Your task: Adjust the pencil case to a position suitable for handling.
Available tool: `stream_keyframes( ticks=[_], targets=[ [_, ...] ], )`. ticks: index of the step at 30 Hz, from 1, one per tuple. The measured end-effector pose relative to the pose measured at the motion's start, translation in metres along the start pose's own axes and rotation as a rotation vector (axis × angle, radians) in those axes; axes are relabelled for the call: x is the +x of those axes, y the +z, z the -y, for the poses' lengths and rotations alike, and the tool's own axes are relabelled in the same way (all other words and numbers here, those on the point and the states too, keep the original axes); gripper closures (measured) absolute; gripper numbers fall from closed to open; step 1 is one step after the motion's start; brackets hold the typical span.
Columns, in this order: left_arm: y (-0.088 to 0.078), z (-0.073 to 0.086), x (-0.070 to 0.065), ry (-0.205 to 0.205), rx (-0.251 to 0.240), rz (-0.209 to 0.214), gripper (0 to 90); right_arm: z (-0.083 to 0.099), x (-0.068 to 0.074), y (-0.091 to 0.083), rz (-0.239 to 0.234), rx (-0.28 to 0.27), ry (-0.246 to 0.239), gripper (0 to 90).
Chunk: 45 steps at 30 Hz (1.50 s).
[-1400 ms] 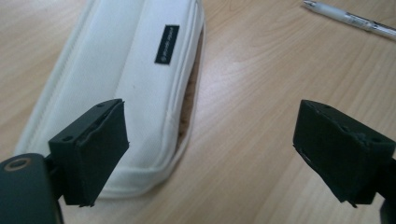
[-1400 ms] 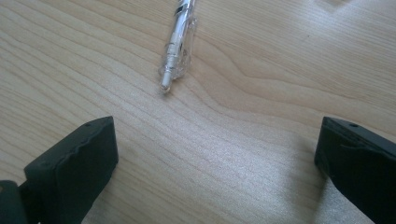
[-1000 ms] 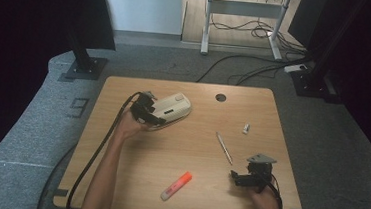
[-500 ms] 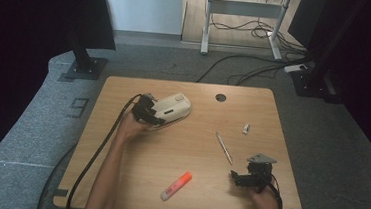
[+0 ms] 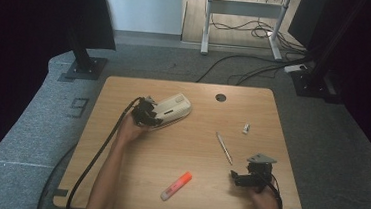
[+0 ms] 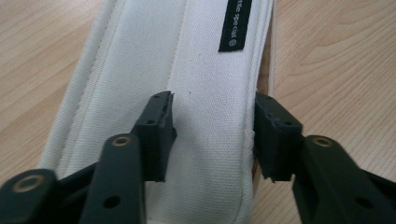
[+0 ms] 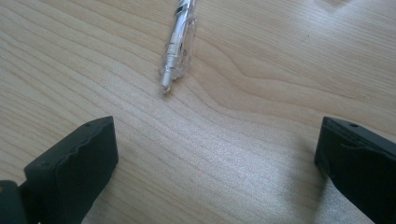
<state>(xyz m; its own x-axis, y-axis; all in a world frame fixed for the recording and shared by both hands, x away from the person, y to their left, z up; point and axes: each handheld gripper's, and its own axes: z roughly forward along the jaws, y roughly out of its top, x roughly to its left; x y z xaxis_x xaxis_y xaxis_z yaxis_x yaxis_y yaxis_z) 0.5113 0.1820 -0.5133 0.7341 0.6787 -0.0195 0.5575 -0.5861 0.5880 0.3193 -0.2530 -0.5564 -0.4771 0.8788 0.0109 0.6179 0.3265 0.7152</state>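
Note:
A white fabric pencil case (image 5: 176, 106) lies at the back left of the wooden table (image 5: 190, 150). My left gripper (image 5: 153, 116) is at its near end. In the left gripper view the case (image 6: 210, 60) runs away between the jaws, with a black label near its far end. My left gripper (image 6: 212, 119) has just been closing, one pad now on the fabric top and the other against the case's side edge. My right gripper (image 5: 235, 178) rests open at the front right. In the right gripper view it (image 7: 217, 140) holds nothing, and a clear pen (image 7: 180, 42) lies ahead of it.
The pen (image 5: 223, 147) lies right of centre. An orange highlighter (image 5: 176, 185) sits near the front edge, and a small white object (image 5: 246, 128) lies at the right. A round cable hole (image 5: 220, 97) is at the back. A black cable trails off the table's left front.

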Motion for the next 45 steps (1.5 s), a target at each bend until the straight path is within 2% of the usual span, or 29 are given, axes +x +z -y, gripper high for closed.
stream_keyframes(
  ticks=[2, 8, 13, 15, 21, 24, 29, 45],
  targets=[
    [-0.001, 0.000, 0.000, -0.005, -0.004, -0.007, 60.1, 0.000, 0.000, 0.000, 0.000, 0.000, 0.000, 0.0],
    [-0.008, 0.000, 0.000, -0.032, -0.019, 0.015, 68.3, 0.000, 0.000, 0.000, 0.000, 0.000, -0.001, 0.0],
    [-0.014, 0.001, -0.002, -0.012, -0.024, 0.025, 73.4, 0.000, 0.000, 0.000, 0.000, 0.000, 0.000, 0.0],
    [-0.016, 0.001, -0.004, -0.022, -0.033, 0.030, 75.1, 0.000, 0.000, 0.000, 0.000, 0.000, 0.000, 0.0],
    [-0.023, 0.001, -0.006, -0.038, -0.030, 0.060, 76.5, 0.000, 0.000, 0.000, 0.000, 0.000, 0.000, 0.0],
    [-0.028, 0.000, -0.011, -0.053, -0.021, 0.063, 77.0, 0.000, 0.000, 0.000, 0.000, 0.000, 0.000, 0.0],
    [-0.032, 0.001, -0.014, -0.050, -0.019, 0.072, 77.0, 0.000, 0.000, 0.000, 0.000, 0.000, 0.000, 0.0],
    [-0.049, 0.009, -0.027, -0.074, -0.036, 0.092, 77.3, 0.000, 0.000, 0.000, 0.000, 0.001, 0.000, 0.0]
  ],
)
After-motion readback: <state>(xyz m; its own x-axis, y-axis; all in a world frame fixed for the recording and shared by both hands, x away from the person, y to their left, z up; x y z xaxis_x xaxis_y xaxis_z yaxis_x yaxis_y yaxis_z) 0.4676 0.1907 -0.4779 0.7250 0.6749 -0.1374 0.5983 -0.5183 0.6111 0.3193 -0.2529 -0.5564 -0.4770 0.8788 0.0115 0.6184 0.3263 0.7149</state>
